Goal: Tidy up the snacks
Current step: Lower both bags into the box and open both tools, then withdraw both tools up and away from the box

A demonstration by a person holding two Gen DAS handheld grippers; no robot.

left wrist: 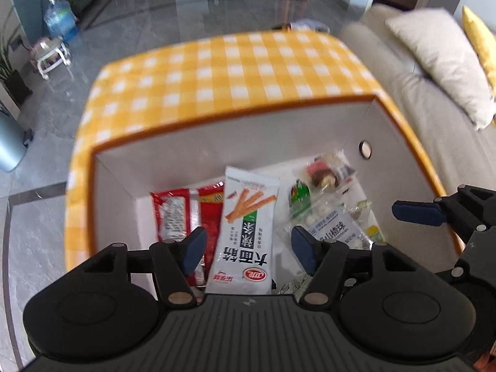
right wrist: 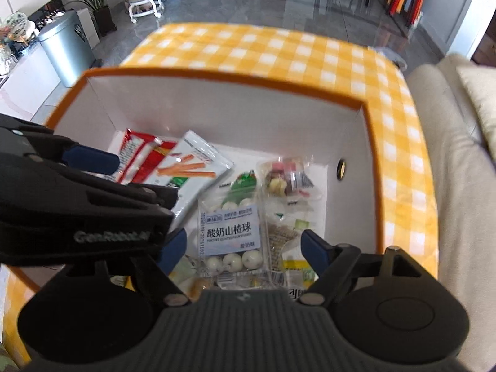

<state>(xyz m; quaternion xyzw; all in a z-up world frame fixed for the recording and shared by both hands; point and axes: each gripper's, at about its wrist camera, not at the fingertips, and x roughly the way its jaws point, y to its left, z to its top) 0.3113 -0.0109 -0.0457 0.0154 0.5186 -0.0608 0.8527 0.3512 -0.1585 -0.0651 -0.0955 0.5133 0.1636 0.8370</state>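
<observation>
A white box with an orange rim (left wrist: 217, 130) stands on the yellow checked tablecloth (left wrist: 232, 71). Inside lie a red pack (left wrist: 173, 214), a white pack printed with orange sticks (left wrist: 245, 217), a green packet (left wrist: 299, 198), a clear pack of white hawthorn balls (right wrist: 231, 232) and a small clear pack of sweets (right wrist: 285, 176). My left gripper (left wrist: 248, 249) hangs over the box, open, its pads on either side of the white stick pack without touching it. My right gripper (right wrist: 245, 248) is open too, straddling the hawthorn ball pack. The two grippers sit close side by side.
A beige sofa with a cushion (left wrist: 434, 62) borders the table on the right. A metal bin (right wrist: 66, 49), a small stool (right wrist: 144, 3) and a water bottle (left wrist: 60, 18) stand on the grey tiled floor beyond. The far half of the tablecloth is bare.
</observation>
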